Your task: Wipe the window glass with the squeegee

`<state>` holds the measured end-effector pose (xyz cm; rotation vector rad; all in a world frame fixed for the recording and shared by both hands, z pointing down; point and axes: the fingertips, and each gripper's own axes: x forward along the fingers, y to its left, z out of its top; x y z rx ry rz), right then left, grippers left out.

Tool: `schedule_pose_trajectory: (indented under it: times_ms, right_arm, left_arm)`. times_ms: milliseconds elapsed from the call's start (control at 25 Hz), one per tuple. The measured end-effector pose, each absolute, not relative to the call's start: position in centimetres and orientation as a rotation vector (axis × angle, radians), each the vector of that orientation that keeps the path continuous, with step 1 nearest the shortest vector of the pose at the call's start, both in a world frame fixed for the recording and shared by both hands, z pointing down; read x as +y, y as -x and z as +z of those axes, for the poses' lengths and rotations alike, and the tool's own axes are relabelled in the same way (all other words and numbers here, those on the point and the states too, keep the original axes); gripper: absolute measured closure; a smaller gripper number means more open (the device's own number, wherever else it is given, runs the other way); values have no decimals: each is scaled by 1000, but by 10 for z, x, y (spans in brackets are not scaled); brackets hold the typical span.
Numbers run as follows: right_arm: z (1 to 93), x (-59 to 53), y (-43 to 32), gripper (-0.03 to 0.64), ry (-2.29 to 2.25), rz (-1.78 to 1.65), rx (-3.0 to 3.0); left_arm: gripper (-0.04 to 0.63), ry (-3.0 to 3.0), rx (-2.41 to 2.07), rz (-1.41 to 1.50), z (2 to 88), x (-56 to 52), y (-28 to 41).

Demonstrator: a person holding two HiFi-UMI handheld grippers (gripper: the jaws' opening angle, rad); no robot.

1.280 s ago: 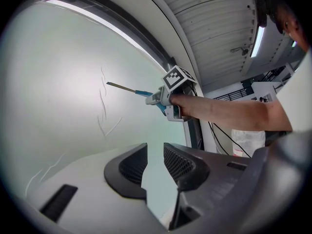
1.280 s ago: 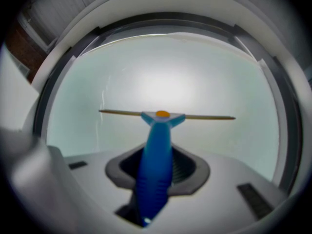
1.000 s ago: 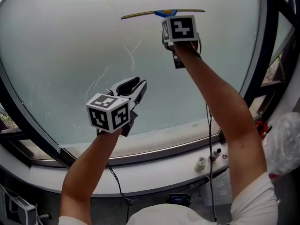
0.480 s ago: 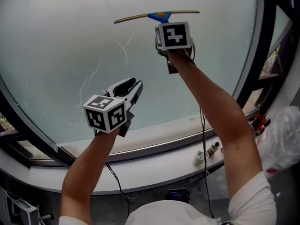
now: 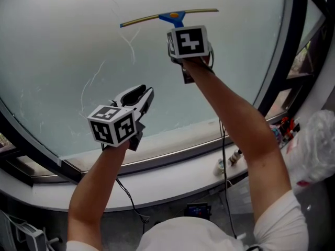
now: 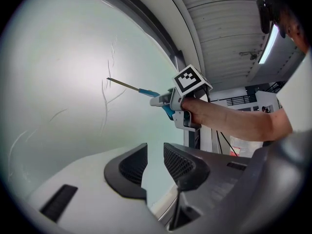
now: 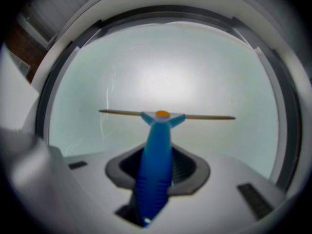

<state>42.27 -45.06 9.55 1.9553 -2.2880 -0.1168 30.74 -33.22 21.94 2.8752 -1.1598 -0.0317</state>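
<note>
Your right gripper (image 7: 157,167) keeps its fingers clamped on the squeegee (image 5: 171,19). Its blade has drawn lower down the window glass (image 5: 63,61), at twelve o'clock. The left gripper (image 6: 155,162), part-open, holds nothing. Stroke under way.

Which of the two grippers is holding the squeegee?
The right gripper: its jaws are closed on the blue handle of the squeegee. The left gripper has parted jaws with nothing between them.
</note>
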Motion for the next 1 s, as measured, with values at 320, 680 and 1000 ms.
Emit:
schedule_pose_trajectory:
  times_ms: [320,680,1000]
  right_arm:
    - [126,-449,-425,483,-1947,-86,-2275]
    - [157,-446,-425,483,-1924,-41,-2269]
    - [184,-441,-424,483,-1902,10,-2267]
  left_arm:
    - [469,-2845,-1130,-15,242,-332,-313]
    - [469,-2802,-1115,21,267,-331,-316]
    - [469,-2765,-1111,40,286,-329,-314]
